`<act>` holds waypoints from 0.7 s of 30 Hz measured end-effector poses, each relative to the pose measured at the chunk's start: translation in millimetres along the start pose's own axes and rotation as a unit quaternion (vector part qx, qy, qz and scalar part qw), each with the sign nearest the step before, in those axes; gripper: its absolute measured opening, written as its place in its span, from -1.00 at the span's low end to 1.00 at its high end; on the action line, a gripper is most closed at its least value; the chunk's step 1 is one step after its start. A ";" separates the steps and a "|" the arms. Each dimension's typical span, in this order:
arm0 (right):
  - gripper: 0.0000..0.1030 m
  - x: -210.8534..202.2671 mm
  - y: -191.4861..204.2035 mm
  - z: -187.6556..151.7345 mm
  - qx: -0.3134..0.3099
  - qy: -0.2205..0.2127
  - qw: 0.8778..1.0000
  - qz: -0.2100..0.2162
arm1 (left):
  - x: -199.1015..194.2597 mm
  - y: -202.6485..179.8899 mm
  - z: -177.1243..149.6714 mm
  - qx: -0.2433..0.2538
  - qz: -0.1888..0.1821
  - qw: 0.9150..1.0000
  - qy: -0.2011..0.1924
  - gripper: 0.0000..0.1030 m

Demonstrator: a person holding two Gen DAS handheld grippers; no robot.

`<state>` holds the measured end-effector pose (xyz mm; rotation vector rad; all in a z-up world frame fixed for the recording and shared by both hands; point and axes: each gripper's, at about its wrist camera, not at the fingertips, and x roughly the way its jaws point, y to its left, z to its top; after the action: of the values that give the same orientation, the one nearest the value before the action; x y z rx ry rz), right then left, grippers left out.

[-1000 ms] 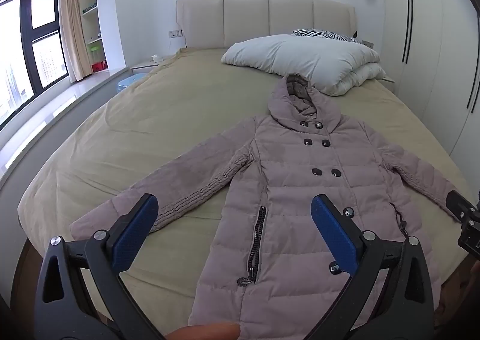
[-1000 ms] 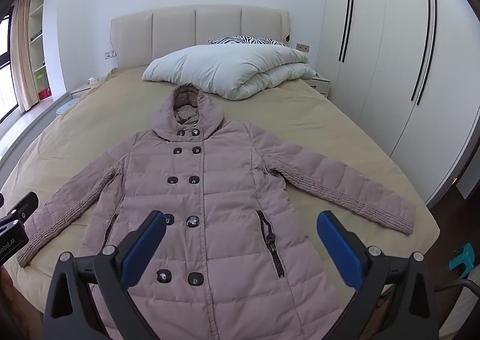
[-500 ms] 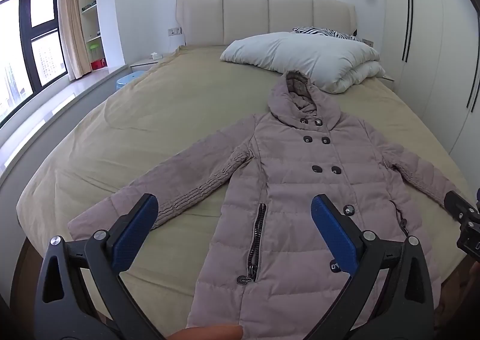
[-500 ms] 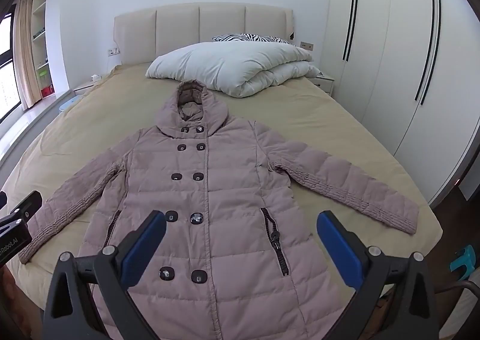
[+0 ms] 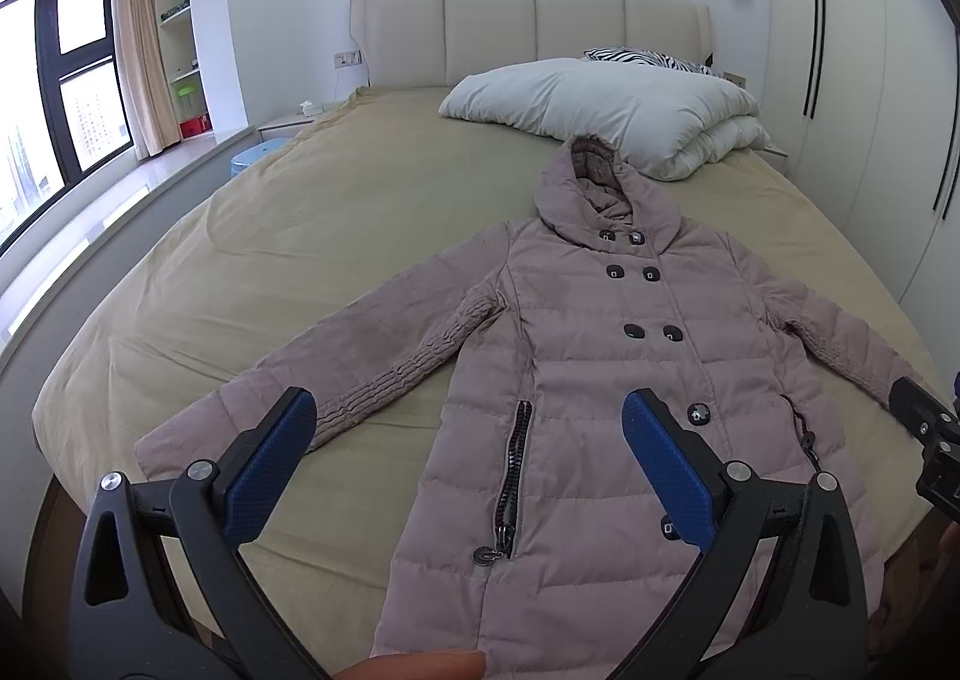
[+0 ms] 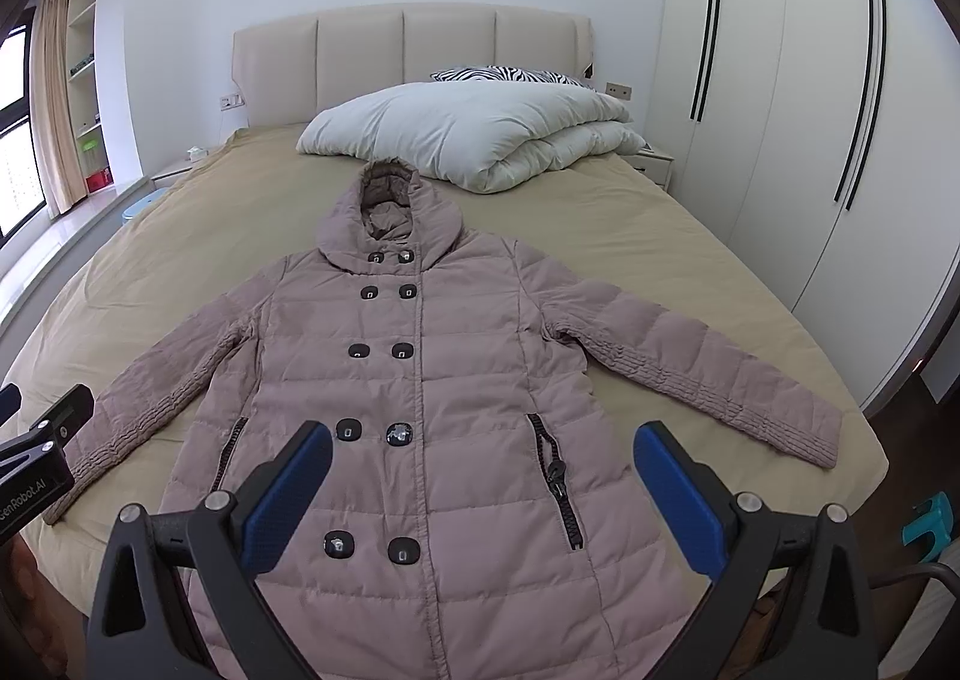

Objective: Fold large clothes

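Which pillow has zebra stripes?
The black-and-white striped pillow right against the beige padded headboard. It peeks out from behind the plain white folded duvet, which has no pattern.

You have the coat (image 6: 420,410) lying flat on the bed (image 6: 690,260), front up, hood toward the far headboard (image 6: 408,56) and hem at the near edge, one sleeve spread out to each side. Beyond the hood sits a folded duvet (image 6: 480,134), with a pillow (image 6: 504,74) behind it against the headboard. The wardrobe (image 6: 810,110) stands right of the bed, the window (image 5: 54,92) left.
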<state>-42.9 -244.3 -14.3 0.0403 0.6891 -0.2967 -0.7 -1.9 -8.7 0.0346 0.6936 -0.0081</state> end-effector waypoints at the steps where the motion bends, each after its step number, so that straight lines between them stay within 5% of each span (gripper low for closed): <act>1: 1.00 0.0 0.4 -0.3 0.000 0.000 1.000 0.000 | 0.0 0.1 -0.3 0.000 0.000 1.000 0.000 1.00; 21: 1.00 1.1 2.7 -1.5 -0.001 0.000 1.000 0.000 | 0.6 -0.1 0.6 0.000 -0.001 1.000 0.002 1.00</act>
<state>-42.2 -241.8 -16.3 0.0386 0.6898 -0.2965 0.2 -2.0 -8.7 0.0341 0.6971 -0.0096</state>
